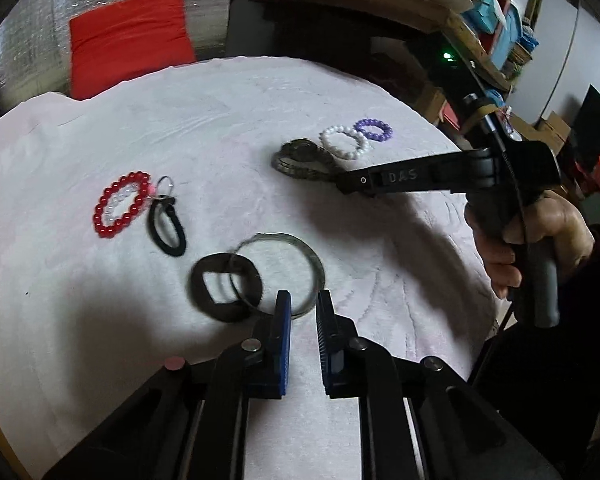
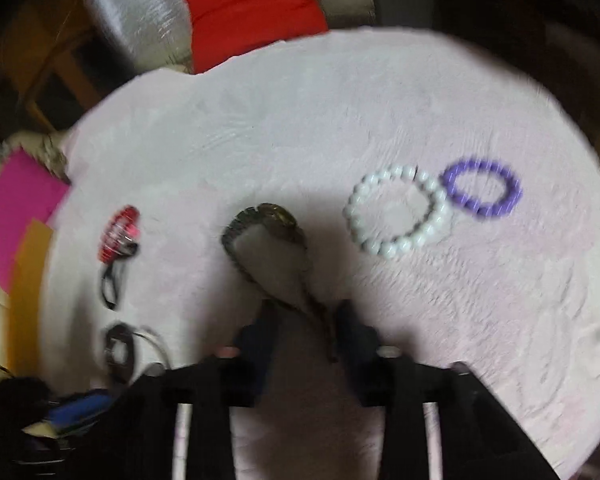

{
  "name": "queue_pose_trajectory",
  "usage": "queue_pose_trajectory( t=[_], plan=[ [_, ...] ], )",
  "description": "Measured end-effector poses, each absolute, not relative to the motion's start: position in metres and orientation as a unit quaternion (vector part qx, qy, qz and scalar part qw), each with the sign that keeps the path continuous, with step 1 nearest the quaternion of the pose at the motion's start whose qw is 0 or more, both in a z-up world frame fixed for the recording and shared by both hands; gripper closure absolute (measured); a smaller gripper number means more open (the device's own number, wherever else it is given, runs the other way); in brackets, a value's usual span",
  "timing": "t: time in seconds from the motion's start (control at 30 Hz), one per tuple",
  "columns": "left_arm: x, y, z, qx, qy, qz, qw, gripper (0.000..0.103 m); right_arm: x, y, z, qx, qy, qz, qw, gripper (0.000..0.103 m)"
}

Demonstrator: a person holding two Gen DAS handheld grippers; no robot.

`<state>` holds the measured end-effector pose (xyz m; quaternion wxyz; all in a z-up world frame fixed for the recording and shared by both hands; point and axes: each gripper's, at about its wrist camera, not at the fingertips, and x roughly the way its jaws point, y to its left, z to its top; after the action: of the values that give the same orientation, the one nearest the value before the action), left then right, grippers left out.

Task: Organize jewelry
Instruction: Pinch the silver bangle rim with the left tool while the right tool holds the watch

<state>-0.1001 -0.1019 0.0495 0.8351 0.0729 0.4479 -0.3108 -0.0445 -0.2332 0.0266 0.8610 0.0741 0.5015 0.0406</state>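
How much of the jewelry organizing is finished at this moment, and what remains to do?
Possibly done: the white bracelet and purple bracelet lie side by side, touching. In hand: the right tongs straddle the watch band, jaws still apart, so no grip yet. The left tongs are open at the metal bangle. Left: the red bracelet, two black hair ties and the bangle lie scattered on the cloth.
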Motion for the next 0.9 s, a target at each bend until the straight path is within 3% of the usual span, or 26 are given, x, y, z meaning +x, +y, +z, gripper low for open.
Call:
queue_pose_trajectory(
  t=[0.1,0.17,0.33,0.5,0.57,0.63,0.73,0.9],
  plan=[
    [-0.099,-0.102,0.052,0.070,0.449,-0.305,0.837,0.090,-0.048,-0.233,0.029,0.067,0.493,0.039,0.867,0.097],
    [-0.102,-0.105,0.055,0.071,0.443,-0.315,0.836,0.089,-0.051,-0.235,0.033,0.058,0.483,0.030,0.873,0.097],
    [-0.116,-0.122,0.053,0.116,0.432,-0.319,0.835,0.062,-0.054,-0.245,0.034,0.077,0.489,0.030,0.868,0.097],
    [-0.106,-0.138,0.035,0.140,0.453,-0.300,0.828,0.062,-0.058,-0.249,0.034,0.081,0.490,0.035,0.867,0.097],
    [-0.100,-0.141,0.029,0.142,0.460,-0.292,0.826,0.064,-0.058,-0.250,0.033,0.085,0.491,0.035,0.866,0.097],
    [-0.099,-0.143,0.030,0.141,0.455,-0.293,0.829,0.080,-0.058,-0.249,0.032,0.088,0.491,0.035,0.866,0.097],
    [-0.096,-0.141,0.031,0.132,0.457,-0.292,0.830,0.096,-0.059,-0.248,0.035,0.092,0.486,0.040,0.868,0.097],
    [-0.102,-0.133,0.037,0.116,0.454,-0.304,0.829,0.100,-0.060,-0.244,0.048,0.113,0.461,0.069,0.877,0.097]
  ],
)
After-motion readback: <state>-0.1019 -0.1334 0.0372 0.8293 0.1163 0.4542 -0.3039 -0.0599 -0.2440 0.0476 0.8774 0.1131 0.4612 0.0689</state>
